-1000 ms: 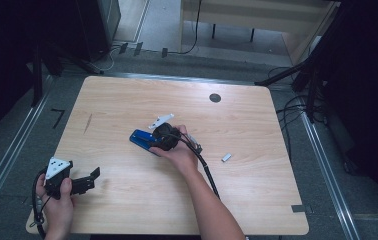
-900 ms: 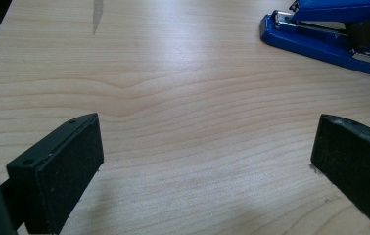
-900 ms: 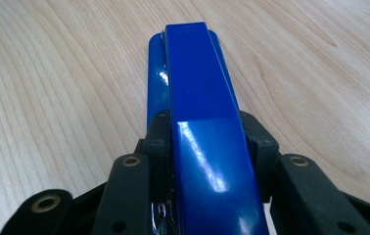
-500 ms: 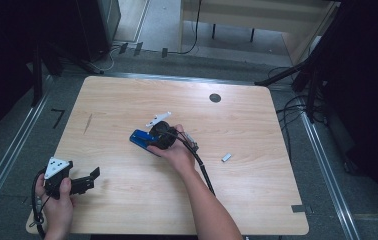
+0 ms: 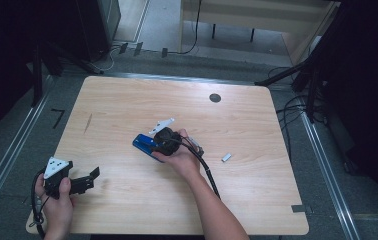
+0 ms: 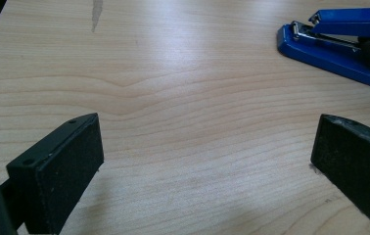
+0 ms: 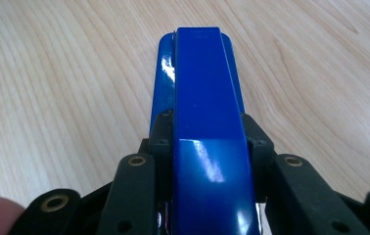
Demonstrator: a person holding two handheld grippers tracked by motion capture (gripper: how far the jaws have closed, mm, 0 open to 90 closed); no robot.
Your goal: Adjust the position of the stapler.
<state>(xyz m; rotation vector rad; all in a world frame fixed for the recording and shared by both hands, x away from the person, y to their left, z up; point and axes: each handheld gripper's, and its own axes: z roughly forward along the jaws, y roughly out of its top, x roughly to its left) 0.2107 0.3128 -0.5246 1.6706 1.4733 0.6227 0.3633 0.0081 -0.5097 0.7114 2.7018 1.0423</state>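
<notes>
A blue stapler (image 5: 142,144) lies near the middle of the wooden table (image 5: 257,200). My right gripper (image 5: 164,142) is shut on it, the jaws pressing the two sides of its top arm (image 7: 202,98). In the left gripper view the stapler (image 6: 339,44) shows at the upper right, its top arm raised a little off the base. My left gripper (image 5: 89,177) is held low at the table's near left corner. It stands open (image 6: 207,161) with only bare wood between its jaws.
A small pale piece (image 5: 226,157) lies to the right of the right hand. A round black grommet (image 5: 215,98) sits near the far edge. A dark streak (image 5: 88,123) marks the wood at left. The right gripper's cable (image 5: 208,172) trails along the forearm.
My right gripper and the stapler have shifted slightly toward the near side. The left gripper has stayed where it was.
</notes>
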